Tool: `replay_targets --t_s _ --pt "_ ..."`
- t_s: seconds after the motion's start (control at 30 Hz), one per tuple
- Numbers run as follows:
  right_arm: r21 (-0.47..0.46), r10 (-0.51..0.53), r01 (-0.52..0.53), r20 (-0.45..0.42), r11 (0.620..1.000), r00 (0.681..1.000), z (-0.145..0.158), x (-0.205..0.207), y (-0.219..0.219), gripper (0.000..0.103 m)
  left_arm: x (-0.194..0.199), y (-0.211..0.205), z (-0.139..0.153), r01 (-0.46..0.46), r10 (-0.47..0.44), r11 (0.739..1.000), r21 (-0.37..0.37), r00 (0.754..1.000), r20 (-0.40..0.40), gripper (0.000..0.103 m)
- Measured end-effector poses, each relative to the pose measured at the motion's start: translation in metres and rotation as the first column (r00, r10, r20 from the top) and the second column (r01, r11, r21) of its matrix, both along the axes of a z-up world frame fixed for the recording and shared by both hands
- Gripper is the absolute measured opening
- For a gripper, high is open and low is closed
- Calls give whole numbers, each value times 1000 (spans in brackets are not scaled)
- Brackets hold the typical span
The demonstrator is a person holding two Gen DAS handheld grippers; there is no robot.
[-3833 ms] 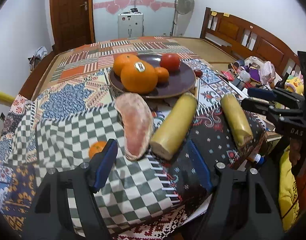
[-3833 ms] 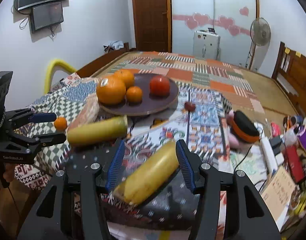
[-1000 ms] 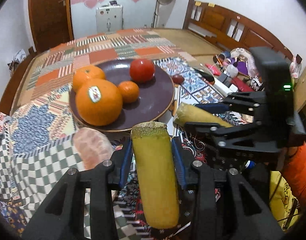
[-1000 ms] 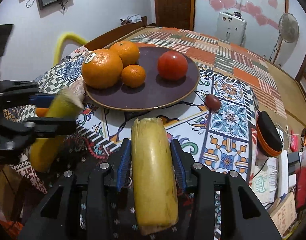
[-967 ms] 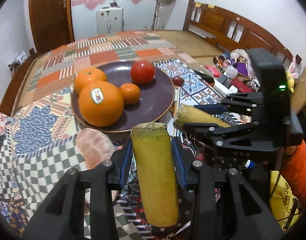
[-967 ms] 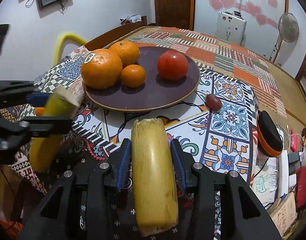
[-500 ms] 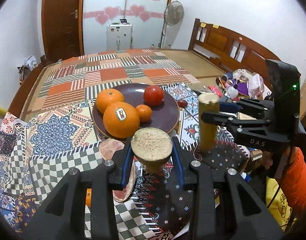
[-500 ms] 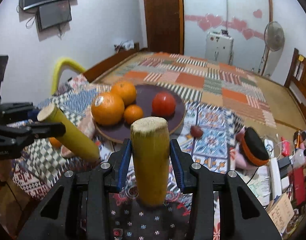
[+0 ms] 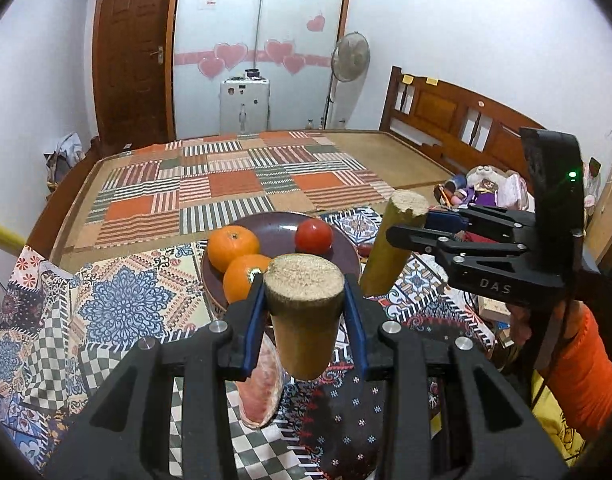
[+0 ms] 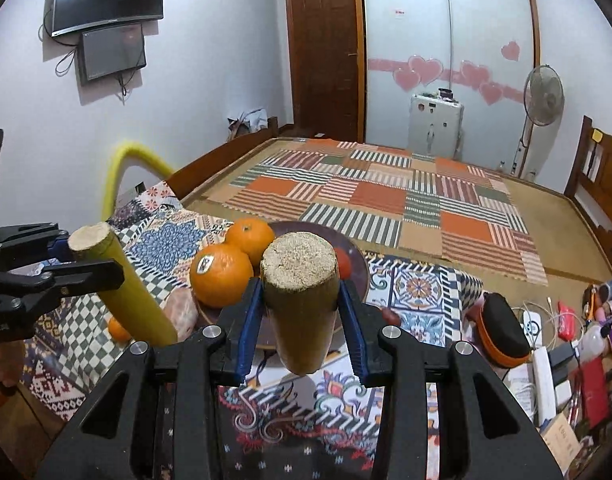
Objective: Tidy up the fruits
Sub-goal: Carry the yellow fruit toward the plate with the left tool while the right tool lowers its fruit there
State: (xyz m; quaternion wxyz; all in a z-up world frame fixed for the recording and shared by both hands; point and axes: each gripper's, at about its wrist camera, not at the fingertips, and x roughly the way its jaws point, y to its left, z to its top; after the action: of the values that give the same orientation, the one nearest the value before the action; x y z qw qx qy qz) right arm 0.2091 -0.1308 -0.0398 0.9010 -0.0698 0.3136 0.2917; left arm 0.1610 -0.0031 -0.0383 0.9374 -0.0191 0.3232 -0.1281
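My left gripper (image 9: 304,280) is shut on a yellow-green cane stalk (image 9: 304,320), held up end-on above the patterned cloth. My right gripper (image 10: 300,288) is shut on a second stalk (image 10: 300,320) in the same way. Each wrist view shows the other gripper at its side, the right gripper (image 9: 403,226) and the left gripper (image 10: 92,258), each clamping its tilted stalk. Behind them a dark plate (image 9: 274,230) holds two oranges (image 9: 233,247) and a tomato (image 9: 313,236). A pink pomelo wedge (image 9: 262,392) lies on the cloth below.
A small tangerine (image 10: 118,328) and a dark red fruit (image 10: 389,314) lie on the cloth beside the plate. A black-and-orange case (image 10: 501,332), a power strip and clutter fill the right side. A wooden headboard (image 9: 445,120) and a fan (image 10: 543,96) stand behind.
Both grippers, earlier open around stalks lying on the cloth, closed on them and have lifted them. Over the last second both rose and tipped upward, so the stalks now show end-on.
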Motion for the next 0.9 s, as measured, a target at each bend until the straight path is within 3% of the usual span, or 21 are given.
replay_targets --t_s 0.9 --pt "-85 15 -14 3 996 1000 -29 63 57 35 30 33 -15 -36 36 999 -38 999 11 36"
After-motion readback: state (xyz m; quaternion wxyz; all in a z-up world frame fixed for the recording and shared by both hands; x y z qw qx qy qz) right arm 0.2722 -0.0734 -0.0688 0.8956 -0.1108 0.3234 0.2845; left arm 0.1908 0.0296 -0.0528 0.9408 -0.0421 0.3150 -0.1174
